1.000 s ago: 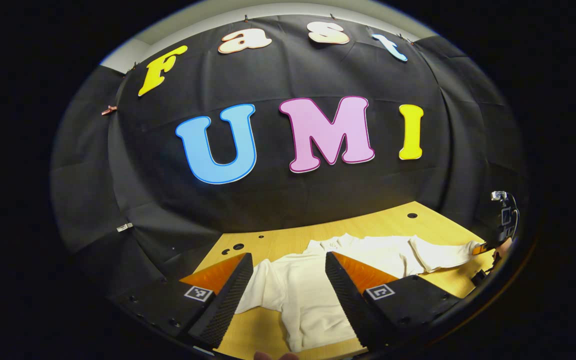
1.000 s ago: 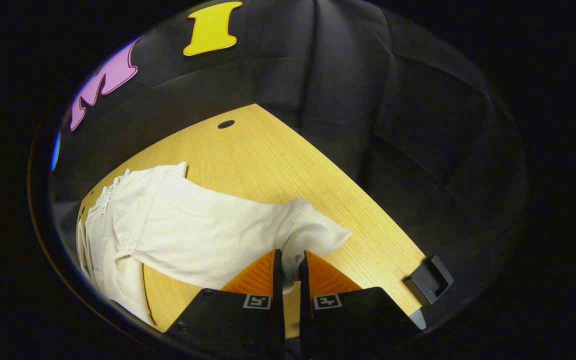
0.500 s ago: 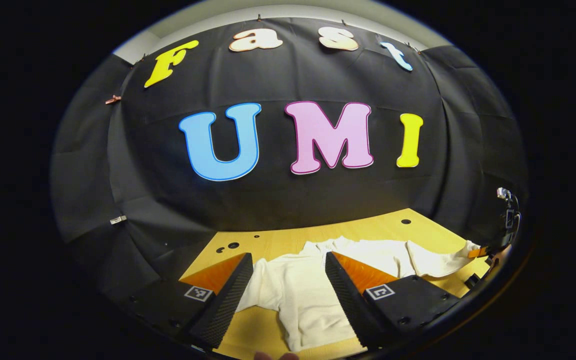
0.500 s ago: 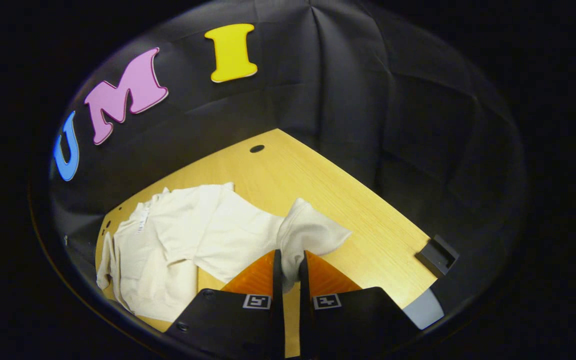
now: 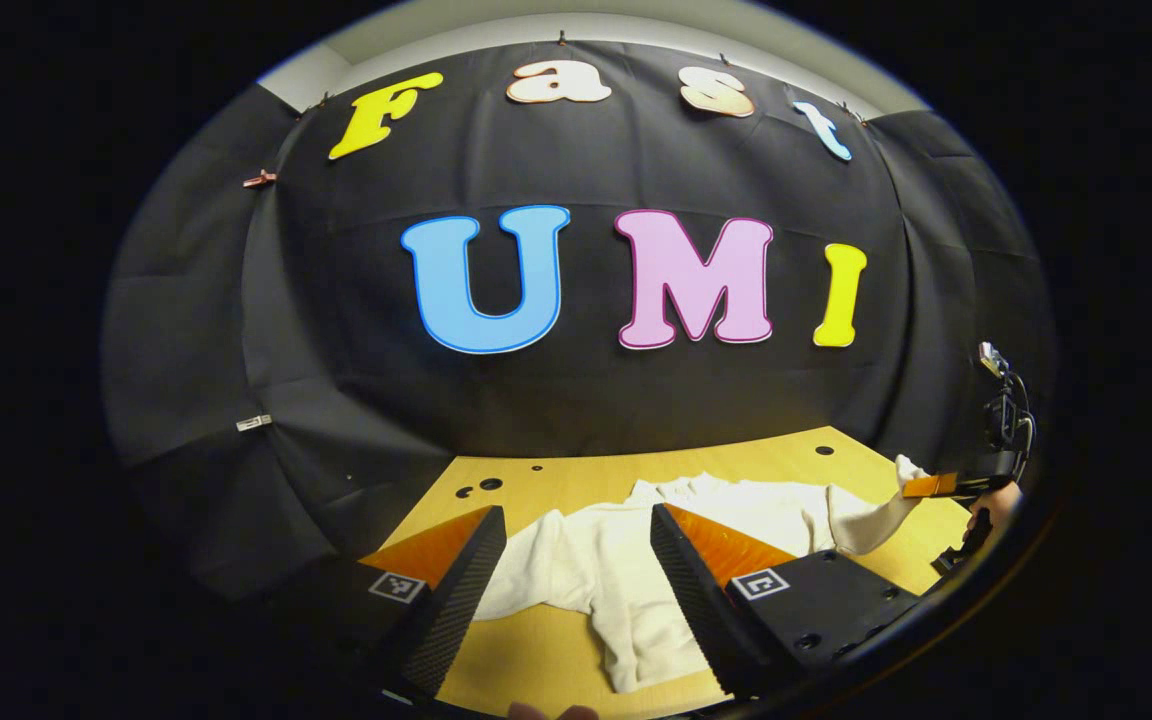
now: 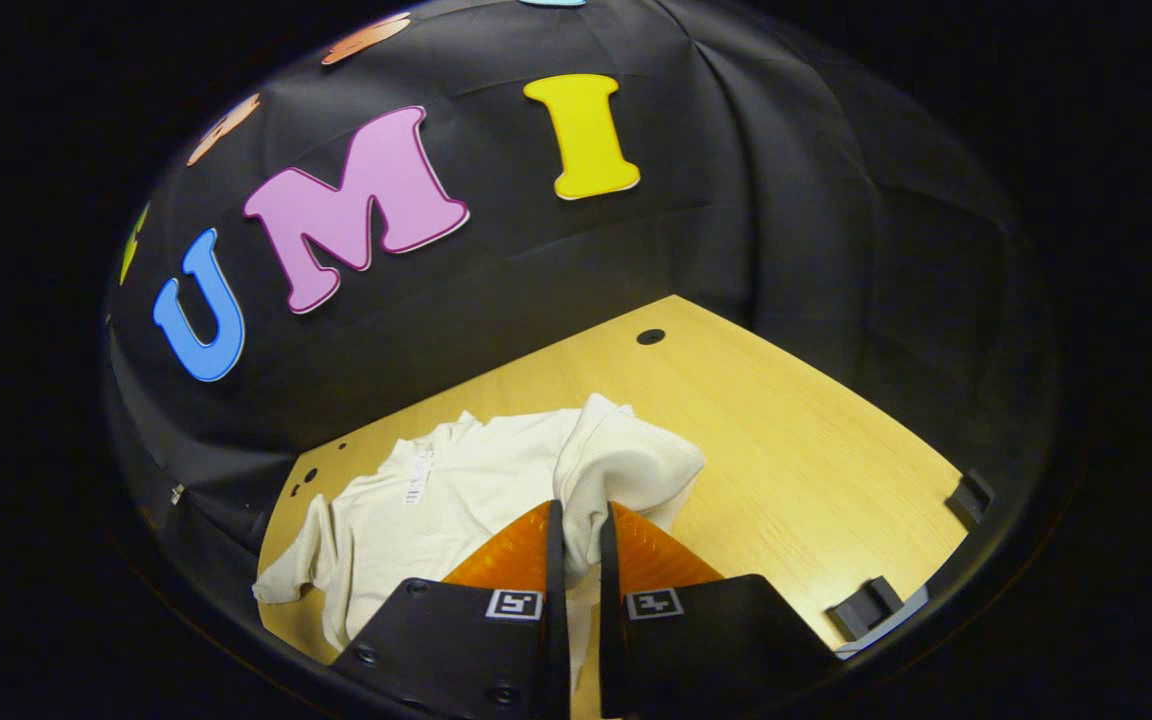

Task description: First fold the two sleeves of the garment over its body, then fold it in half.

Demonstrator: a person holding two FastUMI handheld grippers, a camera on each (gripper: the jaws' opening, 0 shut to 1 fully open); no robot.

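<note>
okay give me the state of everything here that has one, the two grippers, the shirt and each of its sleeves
Left gripper: open, above the garment's body, holding nothing.
Right gripper: shut on the right sleeve.
Garment: spread on the table, not yet folded in half.
Right sleeve: lifted off the table, pinched near its end.
Left sleeve: lying flat, sticking out, unfolded.

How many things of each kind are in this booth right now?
White garment: 1
Wooden table: 1
Handheld grippers: 2, the left gripper open, the right gripper shut on the garment's sleeve
Dark brackets at the table's edge: 2
Total: 6
</note>
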